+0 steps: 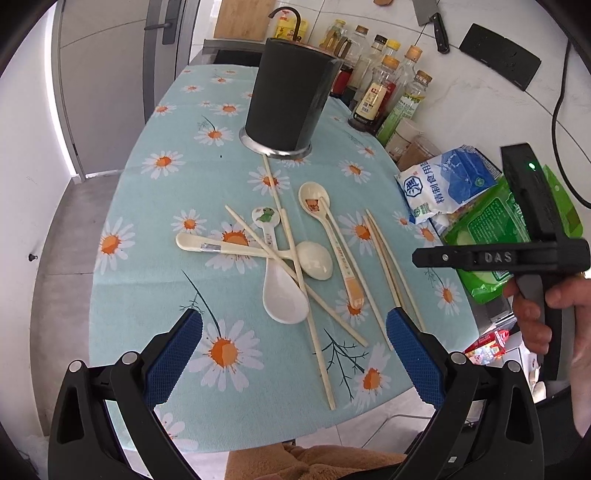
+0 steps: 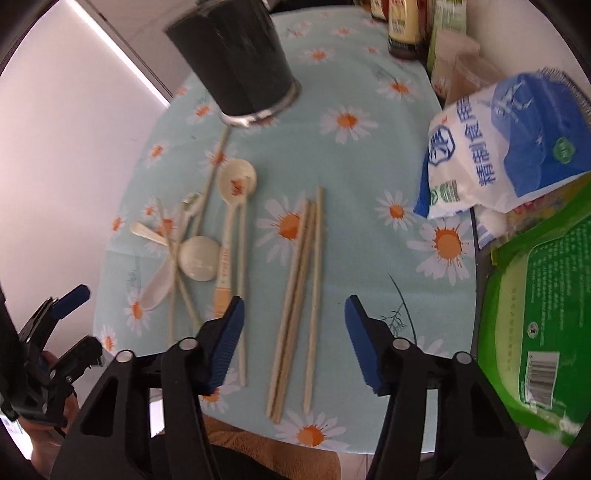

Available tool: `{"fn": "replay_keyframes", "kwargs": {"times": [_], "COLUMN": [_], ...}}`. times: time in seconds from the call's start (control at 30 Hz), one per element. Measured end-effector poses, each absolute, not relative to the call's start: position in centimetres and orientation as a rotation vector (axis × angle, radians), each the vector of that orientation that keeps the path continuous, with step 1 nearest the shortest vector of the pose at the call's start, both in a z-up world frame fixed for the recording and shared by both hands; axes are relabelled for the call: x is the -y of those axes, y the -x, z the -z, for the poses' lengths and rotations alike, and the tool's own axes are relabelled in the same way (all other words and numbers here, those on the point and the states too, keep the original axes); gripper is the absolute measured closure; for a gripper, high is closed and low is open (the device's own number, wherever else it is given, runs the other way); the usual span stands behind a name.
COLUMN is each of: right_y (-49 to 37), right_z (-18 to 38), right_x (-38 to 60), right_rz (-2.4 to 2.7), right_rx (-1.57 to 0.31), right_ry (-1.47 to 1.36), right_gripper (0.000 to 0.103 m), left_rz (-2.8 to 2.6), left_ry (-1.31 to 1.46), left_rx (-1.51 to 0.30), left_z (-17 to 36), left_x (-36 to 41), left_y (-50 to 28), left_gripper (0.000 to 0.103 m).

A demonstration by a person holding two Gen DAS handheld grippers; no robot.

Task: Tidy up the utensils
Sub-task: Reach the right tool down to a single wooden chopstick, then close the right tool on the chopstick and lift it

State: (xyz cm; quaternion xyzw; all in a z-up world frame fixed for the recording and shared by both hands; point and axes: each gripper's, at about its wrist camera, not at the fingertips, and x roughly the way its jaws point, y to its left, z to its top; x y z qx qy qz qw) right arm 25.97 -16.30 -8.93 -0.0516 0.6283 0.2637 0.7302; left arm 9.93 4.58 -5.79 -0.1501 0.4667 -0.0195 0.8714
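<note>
Several cream spoons and chopsticks lie scattered on the daisy tablecloth (image 1: 155, 206). A white spoon (image 1: 284, 295) and a round cream spoon (image 1: 314, 260) lie crossed by chopsticks (image 1: 314, 325). A black utensil holder (image 1: 291, 96) stands upright behind them; it also shows in the right wrist view (image 2: 236, 62). My left gripper (image 1: 293, 330) is open and empty above the near end of the pile. My right gripper (image 2: 293, 314) is open and empty, its pads either side of three chopsticks (image 2: 299, 284) lying side by side below it.
Sauce bottles (image 1: 376, 92) line the back right edge. A blue-and-white salt bag (image 2: 509, 147) and a green packet (image 2: 546, 310) sit at the right. The table's near edge is close below both grippers. A knife (image 1: 434, 22) hangs on the wall.
</note>
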Motion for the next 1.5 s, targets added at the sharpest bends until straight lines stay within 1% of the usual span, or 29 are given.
{"fn": "replay_keyframes", "kwargs": {"times": [0.03, 0.1, 0.13, 0.2, 0.27, 0.4, 0.67, 0.77, 0.87, 1.0, 1.1, 1.23, 1.27, 1.33, 1.5], "right_y": [-26.3, -27.0, -27.3, -27.7, -28.0, -28.2, -28.5, -28.4, -28.7, -30.2, -31.0, -32.1, -32.4, -33.0, -34.1], "right_z": [9.4, 10.4, 10.8, 11.6, 12.2, 12.6, 12.4, 12.3, 12.3, 12.6, 12.9, 11.9, 11.6, 11.1, 9.2], "right_x": [16.2, 15.9, 15.8, 15.5, 15.1, 14.1, 11.5, 10.0, 9.4, 8.6, 9.6, 11.9, 12.2, 13.0, 14.6], "right_rz": [-0.564, -0.542, -0.535, -0.516, -0.523, -0.508, -0.441, -0.395, -0.372, -0.372, -0.382, -0.406, -0.417, -0.436, -0.514], "right_rx": [-1.407, -1.455, -1.478, -1.531, -1.567, -1.589, -1.585, -1.583, -1.601, -1.622, -1.629, -1.624, -1.617, -1.605, -1.572], "right_ry": [0.129, 0.15, 0.155, 0.165, 0.173, 0.224, 0.331, 0.363, 0.367, 0.342, 0.32, 0.276, 0.264, 0.24, 0.182], "right_gripper": [0.056, 0.065, 0.067, 0.078, 0.081, 0.085, 0.086, 0.094, 0.097, 0.097, 0.098, 0.098, 0.098, 0.098, 0.098], "left_rz": [0.043, 0.051, 0.058, 0.068, 0.075, 0.079, 0.115, 0.124, 0.137, 0.164, 0.184, 0.191, 0.186, 0.171, 0.138], "left_ry": [0.316, 0.325, 0.333, 0.342, 0.345, 0.349, 0.355, 0.352, 0.363, 0.366, 0.351, 0.339, 0.338, 0.339, 0.369], "left_rx": [-0.981, -0.992, -0.998, -1.002, -1.008, -1.017, -1.047, -1.059, -1.066, -1.083, -1.096, -1.107, -1.103, -1.099, -1.089], "left_z": [6.0, 6.7, 7.0, 7.5, 7.8, 8.4, 9.2, 9.5, 9.7, 10.0, 10.1, 9.8, 9.5, 8.9, 7.6], "left_x": [-4.6, -4.6, -4.5, -4.5, -4.4, -4.5, -4.8, -5.0, -5.3, -5.4, -5.1, -4.9, -4.9, -5.1, -5.7], "left_y": [-10.1, -10.4, -10.5, -10.7, -10.7, -10.8, -11.3, -11.6, -11.6, -11.7, -11.8, -12.0, -12.1, -12.4, -14.0], "left_gripper": [0.007, 0.007, 0.007, 0.007, 0.007, 0.007, 0.007, 0.007, 0.007, 0.007, 0.007, 0.007, 0.007, 0.013, 0.019]}}
